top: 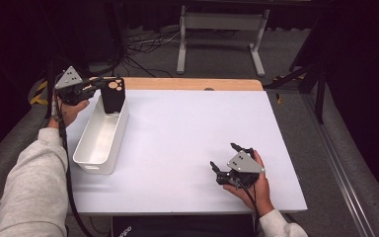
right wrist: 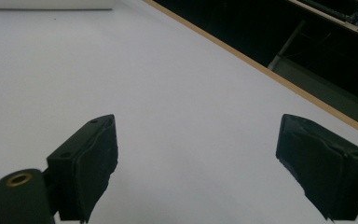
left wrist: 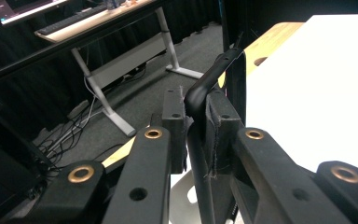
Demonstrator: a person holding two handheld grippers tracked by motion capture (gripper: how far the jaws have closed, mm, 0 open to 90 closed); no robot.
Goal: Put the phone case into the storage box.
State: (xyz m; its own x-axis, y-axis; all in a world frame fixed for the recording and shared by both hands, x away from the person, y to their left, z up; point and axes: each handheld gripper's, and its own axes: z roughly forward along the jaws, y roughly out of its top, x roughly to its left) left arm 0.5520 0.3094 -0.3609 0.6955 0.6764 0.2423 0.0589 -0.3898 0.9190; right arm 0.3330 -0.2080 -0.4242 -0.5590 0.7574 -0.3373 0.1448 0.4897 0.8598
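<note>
Bin (top: 101,140), white, smooth plastic, long and rounded, standing at the left part of the table (top: 187,133); serves as landmark. Left gripper (top: 94,88), just left of the bin's far end: jaws clamped on the rim of a flat black plate (top: 112,96) with round holes, held upright over that end, likely for lowering in. Right gripper (top: 225,159), well right of the bin: jaws spread wide, holding nothing, resting low on the matte white tabletop.

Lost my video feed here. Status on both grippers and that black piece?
Left gripper shut on black plate, over white bin far end. Right gripper open, resting on table. Nothing in the way.
</note>
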